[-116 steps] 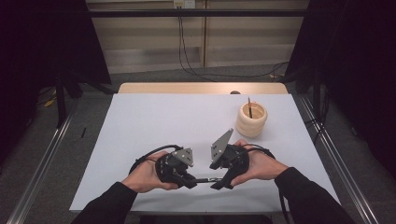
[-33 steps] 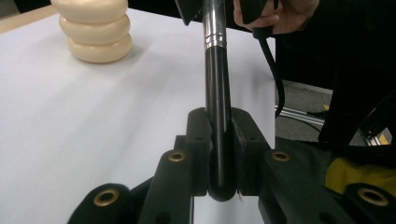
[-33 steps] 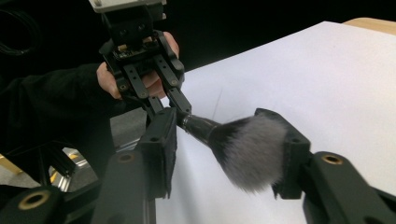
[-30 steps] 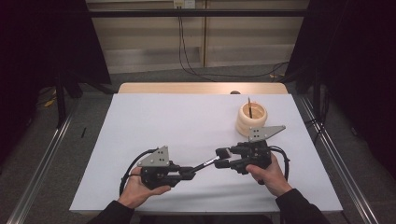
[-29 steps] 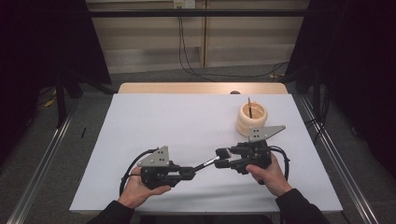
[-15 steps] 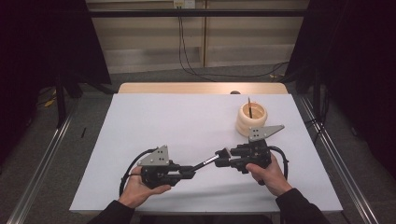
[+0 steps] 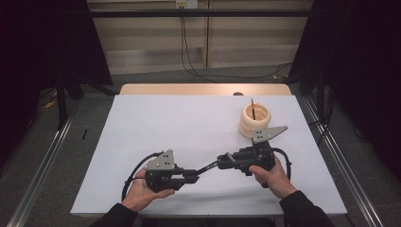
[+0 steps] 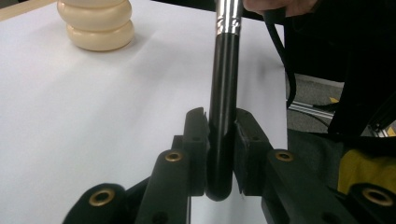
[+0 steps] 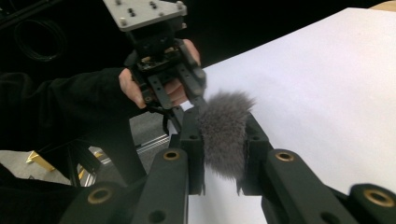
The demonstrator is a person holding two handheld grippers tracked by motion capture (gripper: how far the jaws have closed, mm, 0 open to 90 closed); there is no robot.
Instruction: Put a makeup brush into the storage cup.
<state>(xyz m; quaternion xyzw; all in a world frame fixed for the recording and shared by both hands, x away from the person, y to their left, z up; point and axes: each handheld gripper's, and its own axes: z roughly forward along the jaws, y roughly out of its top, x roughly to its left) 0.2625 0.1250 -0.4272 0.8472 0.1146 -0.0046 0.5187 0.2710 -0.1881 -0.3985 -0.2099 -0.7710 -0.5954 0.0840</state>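
Spanning a makeup brush (image 7: 208, 166) between both tools just above the white desk (image 7: 156, 123), near the front edge. Left tool (image 7: 194, 175) pinching the black handle end (image 8: 219, 154), jaws pressed tight on it. Right tool (image 7: 222, 164) having just been closing, now squeezing the grey bristle head (image 9: 225, 133) between its pads (image 9: 194, 140).

Risking, by my read:
- Crushing or splaying the bristles, since the right tool is gripping soft fibre rather than the ferrule (image 8: 229, 18).
- Slipping out at the right end, fluff giving almost no friction, so any pull apart probably leaving the brush hanging from the left tool alone.
- Pivoting in the left jaws, round handle held near its very tip, little overlap.
- Bending or twisting the brush if both hands are moving out of step.

Farther back, cream ridged holder (image 7: 254, 120) standing well apart with a thin stick (image 7: 252, 106) in it; clipping it on approach possibly tipping it.
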